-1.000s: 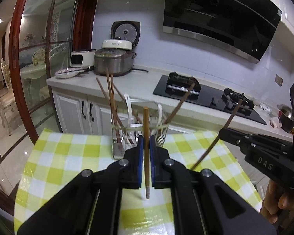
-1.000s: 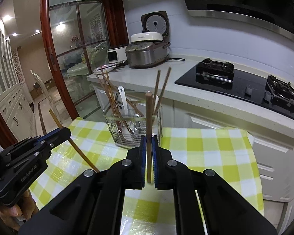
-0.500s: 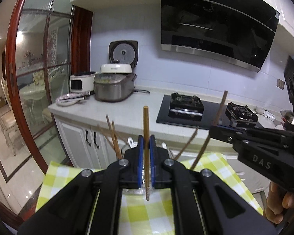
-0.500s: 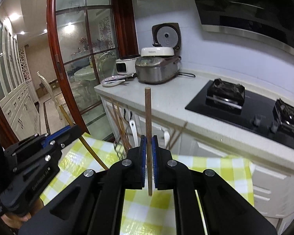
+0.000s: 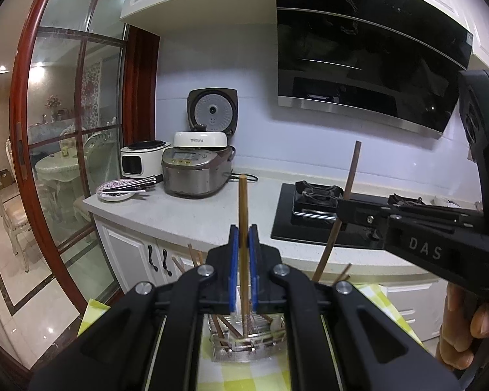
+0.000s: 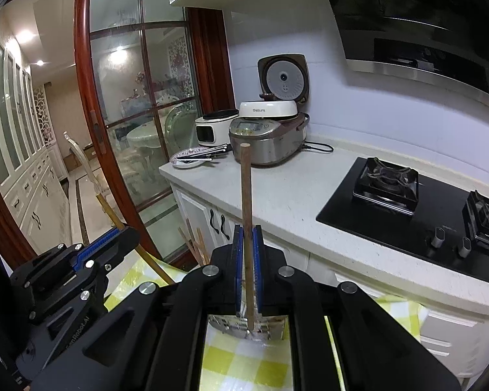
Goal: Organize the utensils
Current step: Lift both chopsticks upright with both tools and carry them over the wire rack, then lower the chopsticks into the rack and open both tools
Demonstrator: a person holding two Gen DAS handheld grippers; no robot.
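Above the yellow-checked tablecloth, the left gripper pinches a light wooden chopstick upright between its blue pads. Right of it, the right gripper clamps a darker chopstick, also upright. Below both, a clear utensil holder stands on the cloth, apparently with more chopsticks inside. Far behind, a rice cooker sits on the counter.

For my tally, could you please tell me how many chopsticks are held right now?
2: one upright in the left tongs, one in the right tongs. More stand in the holder, partly hidden.
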